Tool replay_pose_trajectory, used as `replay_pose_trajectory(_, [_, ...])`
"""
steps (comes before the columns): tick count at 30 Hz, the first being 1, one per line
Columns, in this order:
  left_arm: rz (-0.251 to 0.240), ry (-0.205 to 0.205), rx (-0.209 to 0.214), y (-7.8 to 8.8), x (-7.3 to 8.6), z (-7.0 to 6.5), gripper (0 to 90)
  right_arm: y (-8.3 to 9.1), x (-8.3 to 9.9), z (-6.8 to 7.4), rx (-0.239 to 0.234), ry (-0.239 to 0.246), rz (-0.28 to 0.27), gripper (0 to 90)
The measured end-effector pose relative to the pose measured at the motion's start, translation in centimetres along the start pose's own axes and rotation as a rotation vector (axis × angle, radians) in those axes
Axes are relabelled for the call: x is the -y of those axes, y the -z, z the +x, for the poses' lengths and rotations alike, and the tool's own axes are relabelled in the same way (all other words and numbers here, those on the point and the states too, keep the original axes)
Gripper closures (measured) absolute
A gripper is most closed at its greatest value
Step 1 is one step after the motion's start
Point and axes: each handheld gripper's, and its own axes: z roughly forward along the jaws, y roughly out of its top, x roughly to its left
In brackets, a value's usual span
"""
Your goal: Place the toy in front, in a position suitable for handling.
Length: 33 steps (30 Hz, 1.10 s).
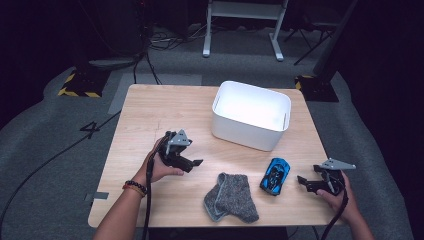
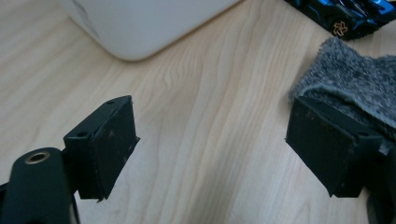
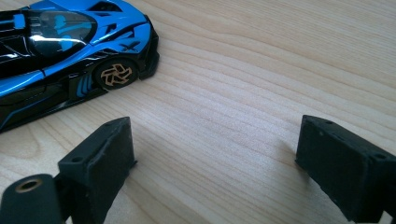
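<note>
A blue toy car (image 1: 275,176) lies on the wooden surface (image 1: 150,115) near its near right corner, just left of the right gripper (image 1: 303,182). A grey cloth (image 1: 231,197) lies crumpled just left of the car, and a white bin (image 1: 251,114) stands farther back, open side up. Nothing lies between the right gripper and the car. The left gripper (image 1: 195,163) is held over the surface left of the cloth and near the bin's near side. Both grippers have their jaws spread apart and grip nothing. No writing can be read on the car, the bin or the cloth. The car's long axis runs near to far, tilted slightly right at its far end; which end is the front cannot be told.
</note>
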Motion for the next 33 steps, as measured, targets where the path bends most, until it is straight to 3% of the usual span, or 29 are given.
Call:
replay_pose_trajectory(6, [-0.021, -0.031, 0.006, -0.3, -2.3, 0.2, 16.3, 0.0, 0.0, 0.0, 0.0, 0.001, 0.0, 11.4])
replay_pose_trajectory(9, [-0.008, -0.076, 0.015, -0.3, -4.3, 0.4, 16.6, 0.0, 0.0, 0.0, 0.0, 0.001, 0.0, 11.4])
replay_pose_trajectory(18, [-0.048, -0.119, 0.019, -0.1, -8.5, 0.6, 17.3, 0.0, 0.0, 0.0, 0.0, 0.0, 0.0, 11.4])
replay_pose_trajectory(26, [-0.042, -0.152, 0.005, -1.1, -10.5, 0.4, 17.4, 0.0, 0.0, 0.0, 0.0, 0.0, 0.0, 11.4])
replay_pose_trajectory(33, [-0.049, -0.16, 0.016, -1.6, -11.6, 0.6, 18.3, 0.0, 0.0, 0.0, 0.002, -0.001, 0.0, 11.3])
